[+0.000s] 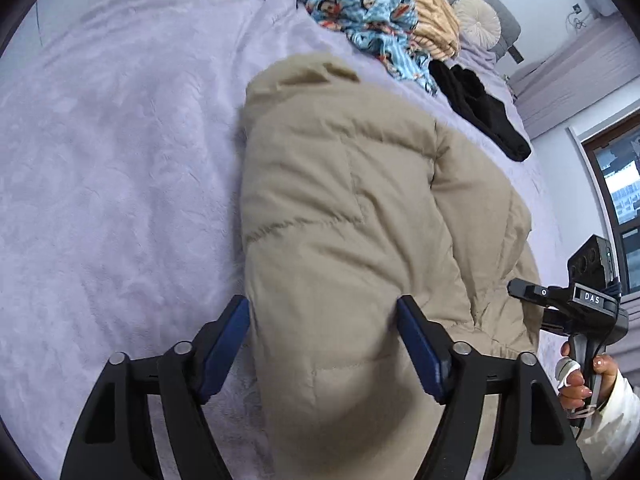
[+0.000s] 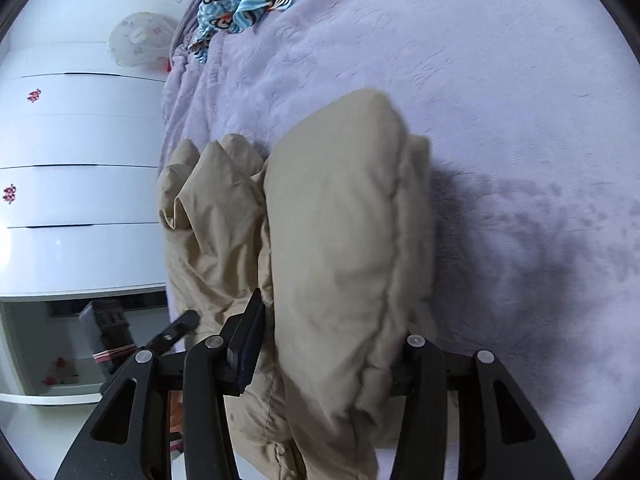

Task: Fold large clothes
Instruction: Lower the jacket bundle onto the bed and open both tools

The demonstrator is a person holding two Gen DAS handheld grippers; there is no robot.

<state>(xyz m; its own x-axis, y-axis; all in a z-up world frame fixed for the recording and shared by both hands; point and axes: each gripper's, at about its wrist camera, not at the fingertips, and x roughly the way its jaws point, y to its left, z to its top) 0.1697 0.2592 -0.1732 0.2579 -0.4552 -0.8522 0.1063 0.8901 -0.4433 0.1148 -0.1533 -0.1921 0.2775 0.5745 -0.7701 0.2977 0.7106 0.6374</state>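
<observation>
Padding is what is shaping the whole job here: the beige puffer coat (image 1: 352, 200) is lying on the lavender bed (image 1: 112, 152), thick and soft, light for its bulk, and its smooth shell is likely slippery, so any fold will probably want to spring back open. Beyond the coat's far end the blue monkey-print garment (image 1: 360, 12) is sitting in a heap, with a black garment (image 1: 480, 108) just past the coat's far right shoulder. The left gripper (image 1: 324, 344) is standing with its fingers (image 1: 228, 340) spread wide on either side of the coat's near end, fabric bulging between them but not squeezed. The right gripper (image 2: 332, 344) is working at the coat's other side, its fingers (image 2: 248, 344) also spread, straddling a raised, doubled-over roll of the coat; whether they are pressing on it I cannot tell. Judging by the puffiness, a deep bite across a quilted seam or the hem edge looks safer than a pinch on the slick surface, and pressing air out after each fold should be helping it stay flat.
</observation>
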